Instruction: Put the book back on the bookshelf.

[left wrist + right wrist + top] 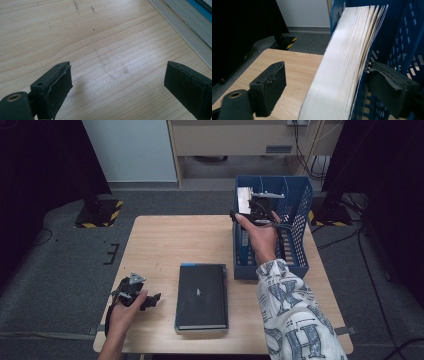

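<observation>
A: Right gripper (325, 92) first. How do its jaws stand?

B: Apart, with the book (347, 62) between them. That book stands on edge, its white page block facing the camera. The jaw at the picture's left is clear of the pages, with bare table showing in the gap. The jaw at the picture's right sits just beside the cover side, and I cannot tell whether it touches.

A: So no grip?

B: None that shows. The pads do not press from both sides.

A: Where does the book stand?

B: In the blue basket (300, 220), at its left end, against the left wall. From the high view the right hand (262, 237) reaches over the basket's near left part and the right gripper (257, 207) points into it at the book (244, 200).

A: And the other side?

B: Left gripper (117, 85) is also open, 2 jaws wide apart over bare wood with nothing between them. In the high view the left gripper (132, 292) rests low at the table's (165, 240) near left corner, held by the left hand (124, 315).

A: Anything between the 2 hands?

B: A second book (202, 297) with a black cover, lying flat near the front edge, just right of the left gripper and well apart from the basket's book.
</observation>
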`<action>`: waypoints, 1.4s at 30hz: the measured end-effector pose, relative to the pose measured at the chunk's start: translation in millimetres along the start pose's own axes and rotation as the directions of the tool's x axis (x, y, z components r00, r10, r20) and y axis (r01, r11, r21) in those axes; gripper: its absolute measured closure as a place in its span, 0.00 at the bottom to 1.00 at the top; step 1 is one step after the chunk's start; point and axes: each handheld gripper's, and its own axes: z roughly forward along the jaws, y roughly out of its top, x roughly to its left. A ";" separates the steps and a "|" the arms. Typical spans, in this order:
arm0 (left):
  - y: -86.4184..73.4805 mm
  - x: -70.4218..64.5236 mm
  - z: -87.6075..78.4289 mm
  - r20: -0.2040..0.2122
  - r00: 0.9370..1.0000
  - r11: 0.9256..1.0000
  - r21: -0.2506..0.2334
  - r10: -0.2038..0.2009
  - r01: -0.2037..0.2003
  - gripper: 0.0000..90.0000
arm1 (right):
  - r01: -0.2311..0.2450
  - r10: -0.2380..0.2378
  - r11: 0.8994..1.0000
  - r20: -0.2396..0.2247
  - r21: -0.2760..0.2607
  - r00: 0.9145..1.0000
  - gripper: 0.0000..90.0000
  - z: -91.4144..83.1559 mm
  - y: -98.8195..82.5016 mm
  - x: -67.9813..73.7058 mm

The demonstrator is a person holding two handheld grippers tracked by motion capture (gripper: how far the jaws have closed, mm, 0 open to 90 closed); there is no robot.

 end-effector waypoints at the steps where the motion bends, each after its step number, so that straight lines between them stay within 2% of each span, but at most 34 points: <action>1: 0.0 -0.1 0.0 0.000 1.000 1.000 0.000 0.000 0.000 0.08 | 0.003 -0.003 1.000 -0.001 0.001 1.000 0.15 -1.0 0.1 -0.5; 6: 0.0 0.1 0.0 -0.001 1.000 1.000 0.000 0.000 0.000 0.08 | 0.003 -0.003 1.000 -0.009 -0.017 1.000 0.13 -8.3 -1.5 -2.2; 9: 0.1 0.0 0.0 -0.001 1.000 1.000 0.002 0.003 -0.003 0.08 | 0.005 -0.006 1.000 -0.020 -0.009 1.000 0.10 -11.1 -5.1 -5.1; 26: 0.2 0.2 -0.3 -0.001 1.000 1.000 0.000 0.001 -0.001 0.07 | 0.031 -0.032 0.999 -0.022 -0.030 0.999 0.09 -33.4 -15.6 -12.4; 37: 0.2 0.2 -0.2 -0.001 1.000 1.000 -0.001 0.000 0.000 0.07 | 0.037 -0.038 0.999 -0.020 -0.032 0.999 0.09 -38.7 -18.9 -15.2; 42: 0.5 0.1 -0.1 -0.001 1.000 1.000 0.001 0.005 -0.005 0.07 | 0.065 -0.066 0.997 -0.012 -0.036 0.998 0.09 -41.2 -20.9 -14.9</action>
